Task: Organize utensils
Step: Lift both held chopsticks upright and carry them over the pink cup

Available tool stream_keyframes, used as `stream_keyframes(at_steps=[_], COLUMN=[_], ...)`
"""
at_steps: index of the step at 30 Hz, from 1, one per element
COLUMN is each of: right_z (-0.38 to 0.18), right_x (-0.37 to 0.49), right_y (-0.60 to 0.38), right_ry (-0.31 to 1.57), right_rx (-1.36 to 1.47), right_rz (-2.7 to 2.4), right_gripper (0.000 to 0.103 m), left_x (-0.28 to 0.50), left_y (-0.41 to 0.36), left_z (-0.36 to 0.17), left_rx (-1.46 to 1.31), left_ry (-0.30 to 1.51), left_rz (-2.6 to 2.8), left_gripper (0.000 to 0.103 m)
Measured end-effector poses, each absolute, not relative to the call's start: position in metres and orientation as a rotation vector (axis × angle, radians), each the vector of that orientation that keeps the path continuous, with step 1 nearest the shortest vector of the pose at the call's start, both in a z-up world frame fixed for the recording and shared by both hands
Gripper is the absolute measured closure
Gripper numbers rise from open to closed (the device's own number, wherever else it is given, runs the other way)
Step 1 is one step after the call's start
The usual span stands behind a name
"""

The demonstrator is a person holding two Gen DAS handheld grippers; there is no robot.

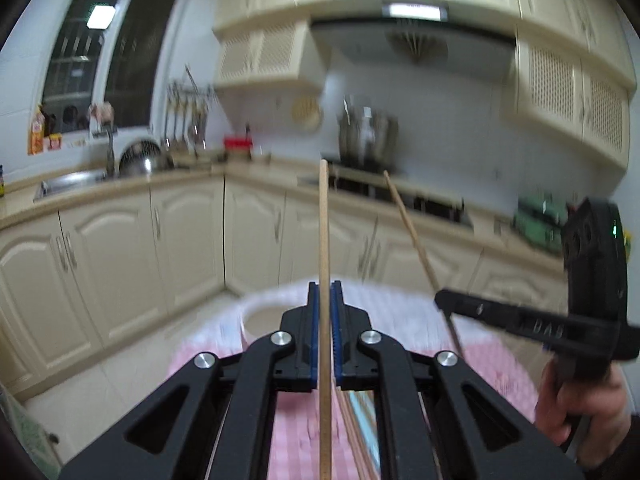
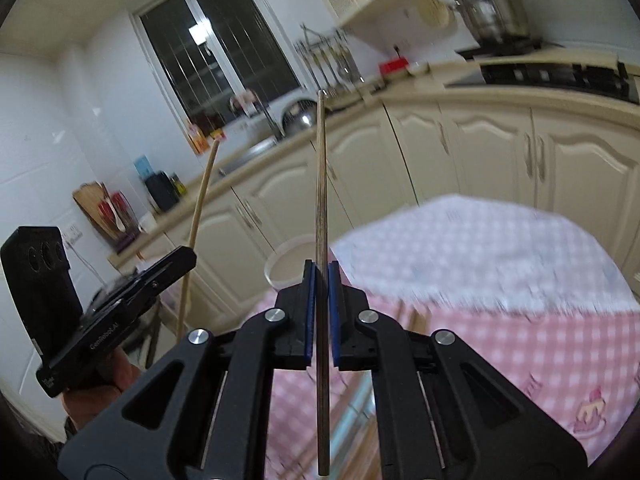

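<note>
Left wrist view: the left hand-held gripper [image 1: 325, 292] is seen clamped on a pale wooden chopstick [image 1: 324, 232] that stands up between its blue pads, and the right hand-held gripper [image 1: 444, 296] is caught from the side, its bearing hand [image 1: 576, 404] included. Only from the right wrist is the right one's grip shown closely: a darker chopstick [image 2: 321, 184] is pinched above the pink checked surface [image 2: 520, 344], with a white bowl [image 2: 288, 264] at its far edge.

wrist views facing counters [image 1: 120, 196], sharing table [image 2: 500, 340]
</note>
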State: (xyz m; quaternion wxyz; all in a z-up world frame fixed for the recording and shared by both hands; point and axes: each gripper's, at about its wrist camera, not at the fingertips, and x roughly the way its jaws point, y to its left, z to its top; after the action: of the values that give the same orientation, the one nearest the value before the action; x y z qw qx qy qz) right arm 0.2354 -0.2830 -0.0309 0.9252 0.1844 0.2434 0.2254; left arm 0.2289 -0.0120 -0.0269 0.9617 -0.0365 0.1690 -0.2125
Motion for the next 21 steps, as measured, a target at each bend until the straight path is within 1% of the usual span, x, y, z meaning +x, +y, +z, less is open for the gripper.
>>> stream_keyframes(at_steps=[5, 9, 15, 21], right_z=[0.000, 0.008, -0.010, -0.035], right_x=[0.277, 0.311, 0.344, 0.357], right_y=[-0.259, -0.240, -0.224, -0.220], right_ry=[0.393, 0.344, 0.346, 0.360], right_rx=[0.396, 0.397, 0.401, 0.397], right_rz=[0.475, 0.457, 0.444, 0.426], right_gripper=[0.096, 0.096, 0.096, 0.096], left_x=[0.265, 0.294, 0.338, 0.360], left_y=[-0.005, -0.002, -0.009, -0.016], left_z=[0.007, 0.016, 0.001, -0.031], left_rx=[-0.150, -0.211, -0.254, -0.234], left_ry=[0.187, 0.137, 0.127, 0.155], left_rz=[-0.419, -0.411, -0.383, -0.350], left_gripper=[0.098, 0.098, 0.098, 0.098])
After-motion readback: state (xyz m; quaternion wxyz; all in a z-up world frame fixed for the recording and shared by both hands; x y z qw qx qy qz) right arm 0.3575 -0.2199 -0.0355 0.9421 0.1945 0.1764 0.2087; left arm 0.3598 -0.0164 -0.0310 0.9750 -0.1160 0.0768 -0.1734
